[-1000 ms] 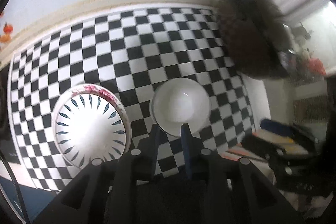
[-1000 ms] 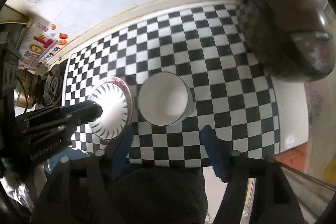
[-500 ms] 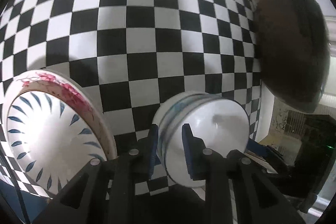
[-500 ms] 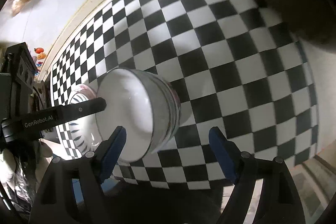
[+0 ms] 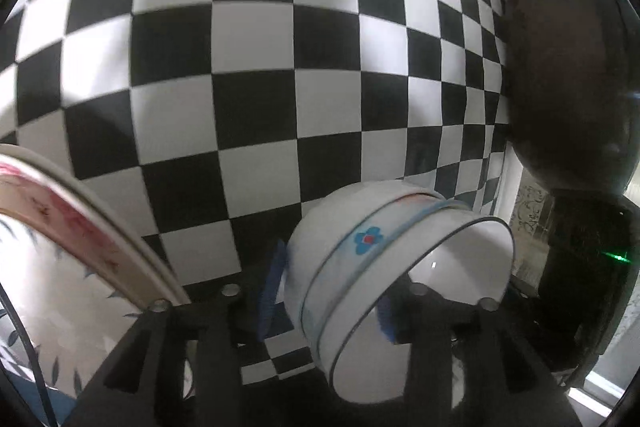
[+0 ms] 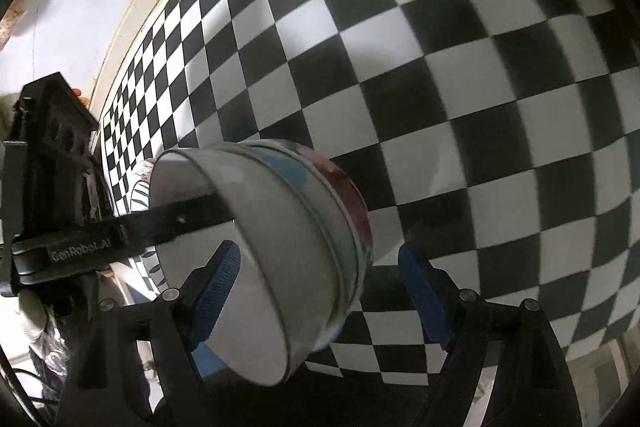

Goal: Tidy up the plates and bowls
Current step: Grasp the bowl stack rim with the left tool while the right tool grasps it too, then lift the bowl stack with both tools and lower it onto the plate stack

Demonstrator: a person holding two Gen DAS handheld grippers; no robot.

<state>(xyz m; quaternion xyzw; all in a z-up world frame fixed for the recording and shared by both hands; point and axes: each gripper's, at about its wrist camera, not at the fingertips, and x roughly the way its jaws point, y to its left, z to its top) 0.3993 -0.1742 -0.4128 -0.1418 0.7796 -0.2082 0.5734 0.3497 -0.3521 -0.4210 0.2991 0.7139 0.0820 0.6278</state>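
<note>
Low over the checkered table [image 5: 256, 115], I have both tools closing around one stack of white bowls [image 5: 372, 267], which sits tipped on its side, mouth toward my left gripper's right finger. My left gripper [image 5: 328, 291] straddles the stack's wall: the left blue pad lies outside against the bowl's base, the right finger reaches inside the mouth. Its fingers have just been opening and stand partly apart; I cannot tell whether the pads press the wall. My right gripper [image 6: 320, 287] stands wide, blue fingers [image 6: 420, 291] on either side of the same bowls [image 6: 280, 235], not touching them on the right. The left tool's black finger crosses the bowl mouth (right in my way). Just beside the stack sits a stack of plates, blue-leaf over pink-flowered [image 5: 60, 235]. A dark rice cooker [image 5: 568, 67] crowds the table's far right edge.
</note>
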